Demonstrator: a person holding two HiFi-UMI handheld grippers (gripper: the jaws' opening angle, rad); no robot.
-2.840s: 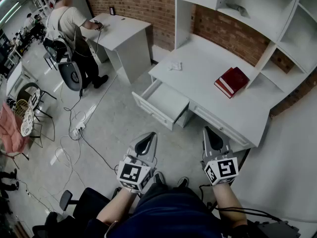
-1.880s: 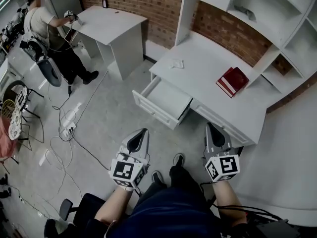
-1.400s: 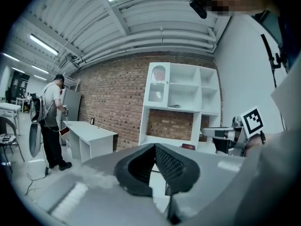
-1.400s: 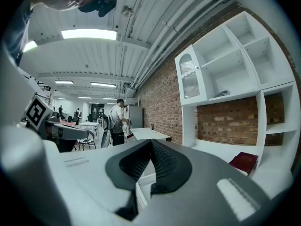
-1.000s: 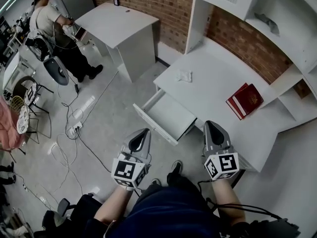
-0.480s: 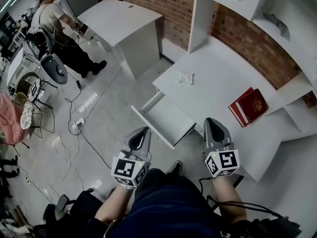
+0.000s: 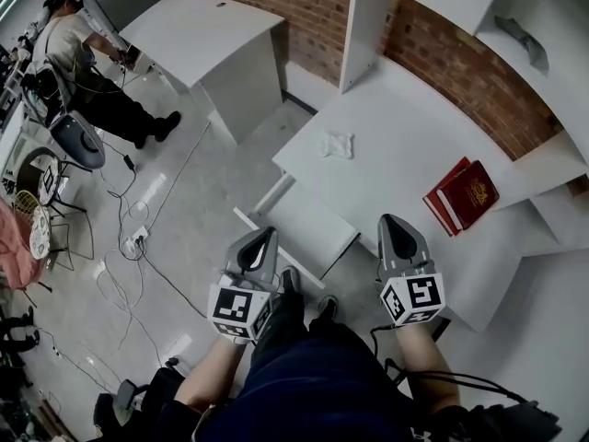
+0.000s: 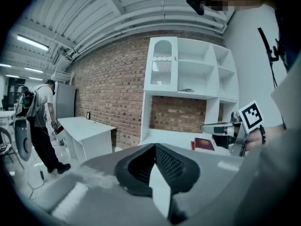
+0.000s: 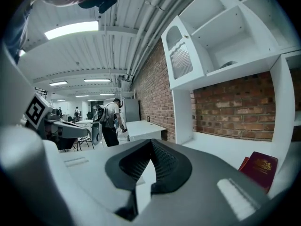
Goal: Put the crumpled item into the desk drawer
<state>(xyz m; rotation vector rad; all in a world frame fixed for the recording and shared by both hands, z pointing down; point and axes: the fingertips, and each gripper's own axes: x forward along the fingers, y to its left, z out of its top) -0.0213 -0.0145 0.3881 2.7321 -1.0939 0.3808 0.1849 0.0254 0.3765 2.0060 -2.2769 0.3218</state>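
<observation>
The white tabletop bearing a crumpled white item has drawn closer. The left gripper and right gripper have their jaws closed and empty. The left gripper partly hides the open white drawer.

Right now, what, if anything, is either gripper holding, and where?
Nothing. Left gripper and right gripper are shut, empty; the crumpled item lies on the desk.
</observation>
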